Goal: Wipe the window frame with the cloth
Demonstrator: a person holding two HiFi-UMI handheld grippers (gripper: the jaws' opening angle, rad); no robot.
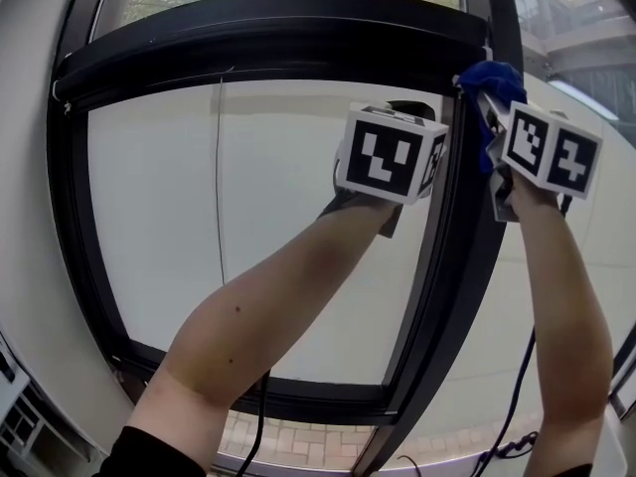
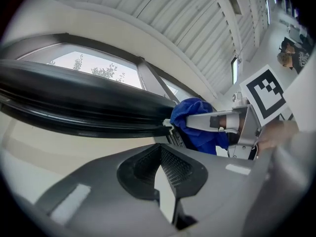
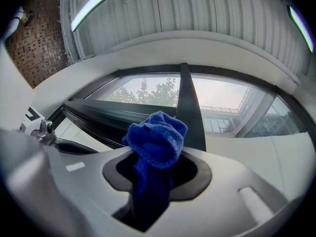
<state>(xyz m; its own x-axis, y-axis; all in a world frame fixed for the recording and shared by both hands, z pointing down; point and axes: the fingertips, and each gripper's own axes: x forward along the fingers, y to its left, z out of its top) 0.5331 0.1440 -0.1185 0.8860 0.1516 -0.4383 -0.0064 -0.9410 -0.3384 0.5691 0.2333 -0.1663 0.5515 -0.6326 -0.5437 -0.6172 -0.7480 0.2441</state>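
Observation:
The black window frame fills the head view, its upright bar running down between my two arms. My right gripper is shut on a bunched blue cloth and holds it at the frame's top right corner. In the right gripper view the cloth bulges out of the jaws in front of the frame's upright. My left gripper hovers just left of that upright near the top bar. It is shut on nothing, with the cloth to its right.
Frosted glass fills the sash, with a thin cord hanging in front of it. A black cable dangles below my right arm. A pale wall borders the left. Brick paving shows far below.

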